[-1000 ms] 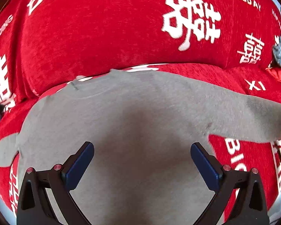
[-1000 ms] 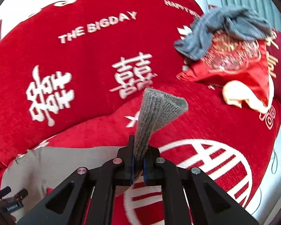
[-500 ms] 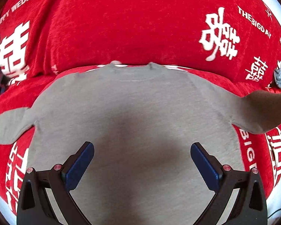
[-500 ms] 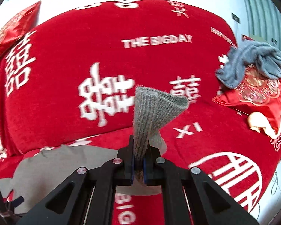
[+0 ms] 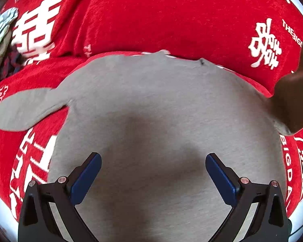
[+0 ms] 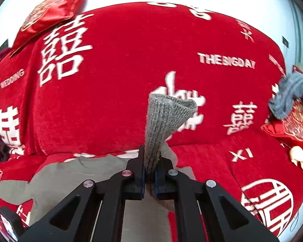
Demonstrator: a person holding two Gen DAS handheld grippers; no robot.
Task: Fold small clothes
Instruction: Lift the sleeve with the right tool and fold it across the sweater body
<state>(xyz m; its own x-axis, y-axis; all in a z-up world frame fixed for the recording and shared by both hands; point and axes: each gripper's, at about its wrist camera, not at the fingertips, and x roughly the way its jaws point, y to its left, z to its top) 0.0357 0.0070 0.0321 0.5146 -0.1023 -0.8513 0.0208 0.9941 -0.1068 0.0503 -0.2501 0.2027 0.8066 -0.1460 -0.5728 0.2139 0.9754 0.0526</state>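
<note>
The small grey knit sweater lies spread flat on the seat of the red sofa cover printed with white characters, filling the middle and lower part of the left wrist view, its neckline toward the top centre and one sleeve trailing off to the left edge. In the right wrist view the other sleeve's ribbed cuff stands up in the centre of the frame, clamped between the closed fingers of the right tool. The left tool hovers over the body of the sweater at the bottom of its frame, its blue-padded fingers wide apart and holding nothing.

The main risk, as I judge it, is that the lifted sleeve drags the shoulder with it when carried across, since nothing pins the body down; the flat sweater would bunch and the fold line would run crooked. The grip takes only the cuff end, so the soft knit could slip out partway. A dark shape at the right edge of the left wrist view is probably the raised sleeve in shadow, though it is too blurred to be sure. A grey-blue crumpled garment on a red cushion at the right edge sits well apart.
</note>
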